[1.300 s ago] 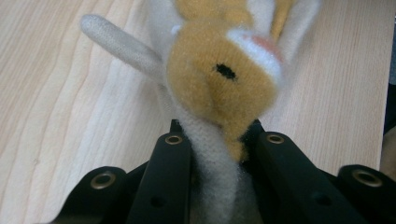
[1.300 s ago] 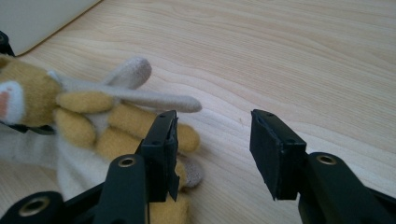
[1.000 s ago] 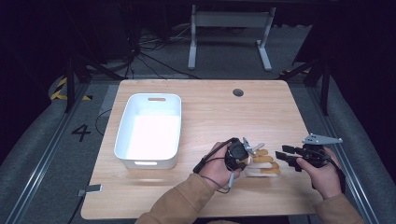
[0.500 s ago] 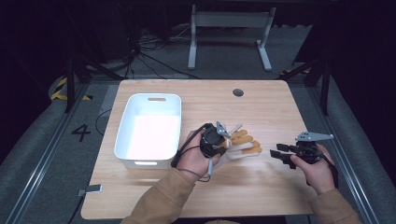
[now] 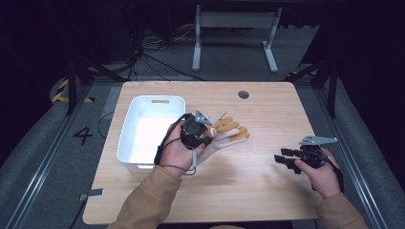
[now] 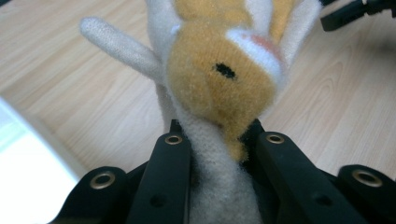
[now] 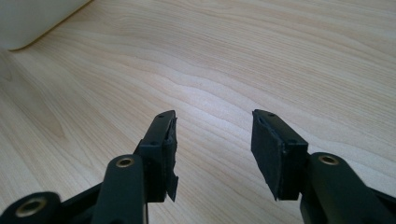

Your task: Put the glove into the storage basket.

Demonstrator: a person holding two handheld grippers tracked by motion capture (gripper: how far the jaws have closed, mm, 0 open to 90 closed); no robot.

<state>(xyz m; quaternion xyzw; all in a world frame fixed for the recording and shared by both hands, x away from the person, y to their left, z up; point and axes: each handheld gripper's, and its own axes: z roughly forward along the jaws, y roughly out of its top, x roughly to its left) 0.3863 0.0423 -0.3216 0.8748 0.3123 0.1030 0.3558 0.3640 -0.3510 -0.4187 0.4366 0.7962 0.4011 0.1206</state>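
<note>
A cream knitted glove (image 5: 230, 131) with orange-yellow fingers hangs from my left gripper (image 5: 208, 135), just right of the white bin (image 5: 157, 99). In the left gripper view the jaws of my left gripper (image 6: 215, 136) are shut on the glove (image 6: 219, 79) at its cuff, and its fingers point away over the table. My right gripper (image 5: 282, 160) hovers low over the table's right part, well apart from the glove. In the right gripper view my right gripper (image 7: 212, 140) is open, with bare wood between its pads.
The bin is empty and stands on the left half of the wooden table (image 5: 248, 191). Its corner (image 7: 32, 18) appears top left in the right gripper view. A round cable hole (image 5: 243, 94) sits near the table's far edge.
My left gripper has carried the glove leftward and farther up the table, from beside the right gripper to next to the bin. The right gripper has barely moved.
</note>
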